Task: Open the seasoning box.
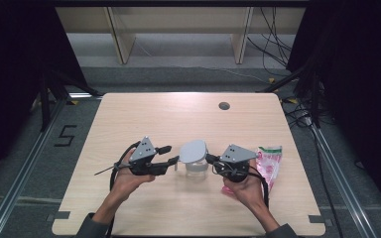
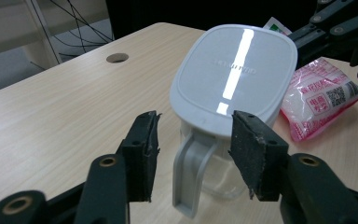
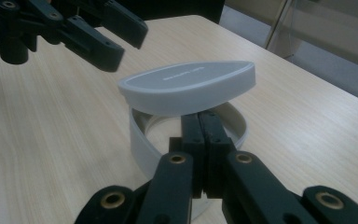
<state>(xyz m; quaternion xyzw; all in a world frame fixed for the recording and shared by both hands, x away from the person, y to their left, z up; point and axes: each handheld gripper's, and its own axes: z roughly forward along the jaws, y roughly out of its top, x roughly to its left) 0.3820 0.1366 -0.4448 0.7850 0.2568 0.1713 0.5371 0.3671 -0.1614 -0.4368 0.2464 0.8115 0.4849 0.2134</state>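
A clear container [image 1: 196,167] with a grey hinged-looking lid [image 1: 192,151] stands at the table's middle front. In the left gripper view its lid [image 2: 235,70] tilts up and its grey handle [image 2: 189,172] points at me. My left gripper [image 2: 198,149] is open, with a jaw on either side of the handle and not touching it; from above the left gripper [image 1: 171,153] sits just left of the container. My right gripper [image 3: 200,121] is shut, its tips tucked under the raised lid [image 3: 189,86] at the container's rim [image 3: 140,135]. Whether they pinch anything is hidden.
A pink and white packet [image 1: 269,161] lies on the table right of my right hand, also the packet [image 2: 324,98] behind the container. A round cable hole [image 1: 223,105] sits near the table's far edge. Cables and stands surround the table on the floor.
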